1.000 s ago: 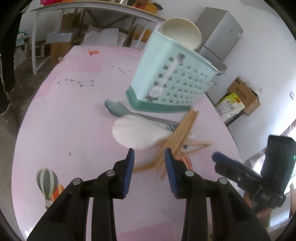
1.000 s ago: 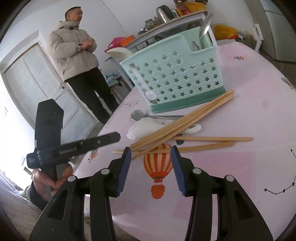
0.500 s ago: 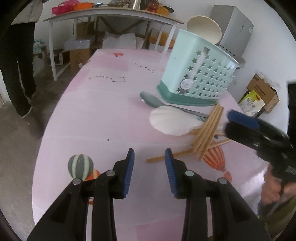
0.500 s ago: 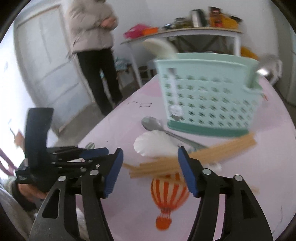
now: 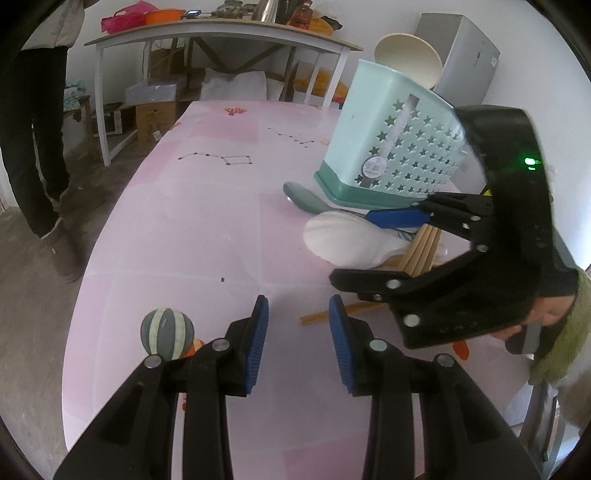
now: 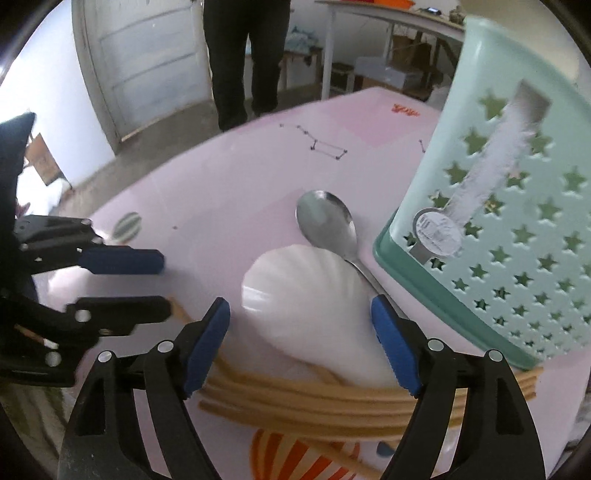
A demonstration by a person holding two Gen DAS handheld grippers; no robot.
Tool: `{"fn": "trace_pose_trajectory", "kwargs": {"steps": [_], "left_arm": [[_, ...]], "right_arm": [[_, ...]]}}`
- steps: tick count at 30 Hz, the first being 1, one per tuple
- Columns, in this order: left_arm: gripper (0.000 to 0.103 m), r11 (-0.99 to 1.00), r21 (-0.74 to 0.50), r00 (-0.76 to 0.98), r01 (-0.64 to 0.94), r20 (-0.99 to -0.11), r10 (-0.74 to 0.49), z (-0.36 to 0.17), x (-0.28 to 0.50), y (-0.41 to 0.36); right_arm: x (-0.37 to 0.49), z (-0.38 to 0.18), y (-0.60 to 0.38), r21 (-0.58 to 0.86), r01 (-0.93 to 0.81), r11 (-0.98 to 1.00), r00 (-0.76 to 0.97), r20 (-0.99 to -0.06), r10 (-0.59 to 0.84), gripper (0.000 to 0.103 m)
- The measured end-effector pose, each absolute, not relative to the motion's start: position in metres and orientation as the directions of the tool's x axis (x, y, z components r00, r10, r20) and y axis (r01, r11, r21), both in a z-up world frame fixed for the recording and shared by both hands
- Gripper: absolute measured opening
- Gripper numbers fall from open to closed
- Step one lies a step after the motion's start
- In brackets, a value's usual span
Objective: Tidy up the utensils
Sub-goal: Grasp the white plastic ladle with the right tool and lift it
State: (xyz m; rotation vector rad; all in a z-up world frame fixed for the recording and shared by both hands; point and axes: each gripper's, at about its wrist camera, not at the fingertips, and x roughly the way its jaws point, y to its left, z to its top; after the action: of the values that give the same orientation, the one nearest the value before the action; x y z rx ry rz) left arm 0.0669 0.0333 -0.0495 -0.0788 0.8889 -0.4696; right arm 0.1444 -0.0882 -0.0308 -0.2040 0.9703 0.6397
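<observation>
Listing the utensils: chopsticks [image 6: 314, 402], a white scoop [image 6: 314, 306] and a metal spoon [image 6: 327, 225] lie loose on the pink bench [image 5: 192, 221], just beside a mint caddy [image 5: 399, 155] with star holes and a darker green base. Right tongs [image 6: 299, 347]: jaws opening, wide apart, hanging over the scoop with the chopstick bundle crossing under both fingers; the pads press on nothing. Left tongs [image 5: 297, 343]: jaws part-way apart, nothing between them, over bare bench near a balloon print [image 5: 167, 334], one chopstick end just ahead of the right pad. Left wrist view only: a cream scoop [image 5: 408, 55] standing up out of the caddy, a grey fridge [image 5: 465, 55] behind it, a cluttered side table [image 5: 221, 33], and the right tongs seen from the side, with the hand [image 5: 550, 310] and a green sleeve that carry them. Right wrist view only: the spoon's shiny bowl face up, its handle running under the scoop's edge; a torn label strip and round sticker [image 6: 437, 230] on the caddy wall; a white door [image 6: 147, 62]; a bystander's dark trousers [image 6: 243, 55].
</observation>
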Motion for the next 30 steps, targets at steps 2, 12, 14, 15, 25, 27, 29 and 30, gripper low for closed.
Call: {"fn": "trace_pose_trajectory", "kwargs": {"steps": [2,12,14,15,25,27,29,30], "left_arm": [[0.033,0.895,-0.260,0.535,0.363,-0.728,-0.429,-0.049,0.067,0.034],[0.033,0.895,-0.266,0.536,0.359,-0.726,-0.431,-0.049,0.067,0.035],[0.033,0.895,-0.268,0.536,0.358,-0.725,-0.432,-0.049,0.068,0.035],[0.033,0.895,-0.268,0.536,0.357,-0.725,-0.432,-0.049,0.067,0.036],[0.033,0.895,-0.271,0.537,0.354,-0.725,-0.432,-0.047,0.069,0.035],[0.033,0.896,-0.271,0.537,0.353,-0.725,-0.431,-0.047,0.069,0.035],[0.033,0.896,-0.268,0.538,0.353,-0.726,-0.429,-0.047,0.069,0.035],[0.033,0.897,-0.267,0.538,0.353,-0.726,-0.428,-0.048,0.069,0.035]], "right_arm": [[0.149,-0.031,-0.088,0.117,-0.593,0.797,0.402,-0.814,0.419,0.076],[0.145,-0.023,-0.089,0.096,-0.637,0.764,0.430,-0.779,0.457,0.066],[0.137,-0.015,-0.095,0.110,-0.635,0.765,0.447,-0.755,0.479,0.066],[0.136,-0.011,-0.097,0.117,-0.632,0.766,0.456,-0.742,0.490,0.066],[0.113,0.030,-0.138,0.275,-0.561,0.781,0.599,-0.517,0.612,0.066],[0.106,0.033,-0.147,0.300,-0.541,0.786,0.624,-0.483,0.614,0.066],[0.099,0.035,-0.159,0.338,-0.513,0.789,0.652,-0.444,0.614,0.066],[0.096,0.036,-0.164,0.360,-0.500,0.788,0.664,-0.425,0.615,0.066]]}}
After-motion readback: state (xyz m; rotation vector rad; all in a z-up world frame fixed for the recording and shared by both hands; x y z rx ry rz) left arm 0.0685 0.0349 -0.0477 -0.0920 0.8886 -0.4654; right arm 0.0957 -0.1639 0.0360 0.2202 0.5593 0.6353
